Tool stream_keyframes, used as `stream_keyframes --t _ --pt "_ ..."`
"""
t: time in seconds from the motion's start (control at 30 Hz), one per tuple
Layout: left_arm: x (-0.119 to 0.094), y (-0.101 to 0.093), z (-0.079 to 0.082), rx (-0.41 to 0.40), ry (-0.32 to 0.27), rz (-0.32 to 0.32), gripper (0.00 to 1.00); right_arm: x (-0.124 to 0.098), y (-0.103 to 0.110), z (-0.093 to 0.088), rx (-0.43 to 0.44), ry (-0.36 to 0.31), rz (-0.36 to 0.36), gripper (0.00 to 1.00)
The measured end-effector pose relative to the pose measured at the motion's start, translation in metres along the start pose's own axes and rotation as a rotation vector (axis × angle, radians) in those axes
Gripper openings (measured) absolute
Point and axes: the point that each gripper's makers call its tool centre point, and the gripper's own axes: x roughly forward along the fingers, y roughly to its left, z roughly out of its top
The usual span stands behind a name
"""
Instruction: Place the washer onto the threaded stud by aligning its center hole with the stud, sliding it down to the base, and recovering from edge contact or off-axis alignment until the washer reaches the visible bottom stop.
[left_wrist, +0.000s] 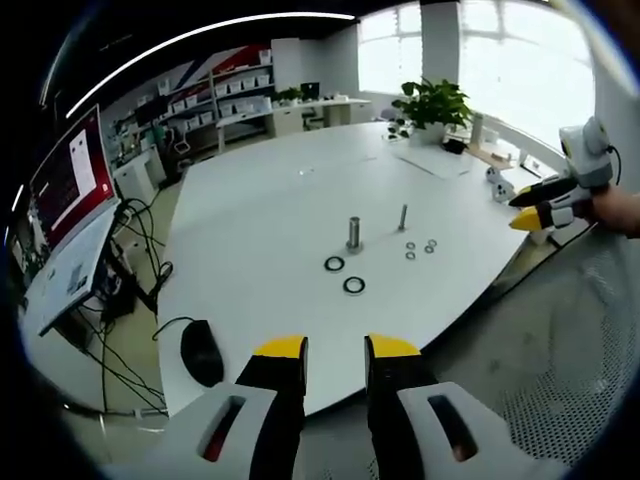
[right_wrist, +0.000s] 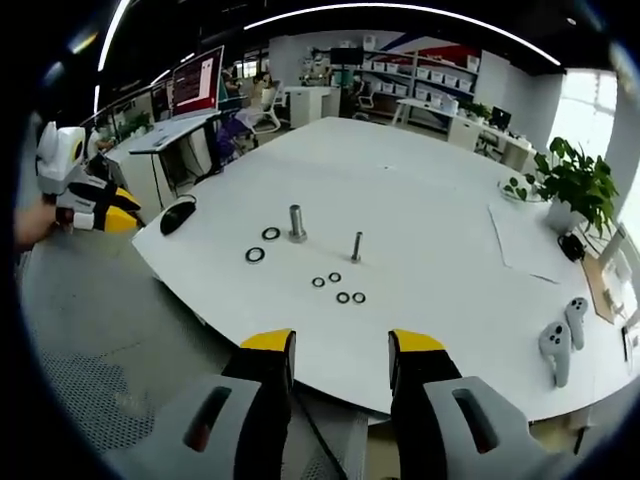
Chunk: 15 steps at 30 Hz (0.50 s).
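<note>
Two threaded studs stand upright on the white table (left_wrist: 260, 200): a thick one (left_wrist: 353, 233) (right_wrist: 297, 222) and a thin one (left_wrist: 403, 216) (right_wrist: 356, 246). Two large dark washers (left_wrist: 334, 264) (right_wrist: 271, 234) lie flat by the thick stud, the second (left_wrist: 354, 285) (right_wrist: 255, 255) a little farther out. Several small washers (left_wrist: 411, 246) (right_wrist: 343, 297) lie near the thin stud. My left gripper (left_wrist: 335, 350) is open and empty, off the table's near edge. My right gripper (right_wrist: 339, 347) is also open and empty, short of the opposite edge. Each gripper appears in the other's view (left_wrist: 545, 205) (right_wrist: 95, 208).
A black mouse (left_wrist: 202, 352) (right_wrist: 178, 215) lies at a table corner. Papers (right_wrist: 525, 240), a potted plant (left_wrist: 432, 105) (right_wrist: 570, 185) and two white controllers (right_wrist: 560, 340) sit toward the far side. A monitor desk (left_wrist: 70, 220) with cables stands beside the table; shelves line the back wall.
</note>
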Motion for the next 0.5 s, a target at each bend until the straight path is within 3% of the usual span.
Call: stream_keyframes --t 0.5 --pt "0.0007 0.0013 -0.0027 0.0 0.012 -0.001 0.2 -0.0003 0.0014 -0.0002 -0.003 0.002 0.001 0.4"
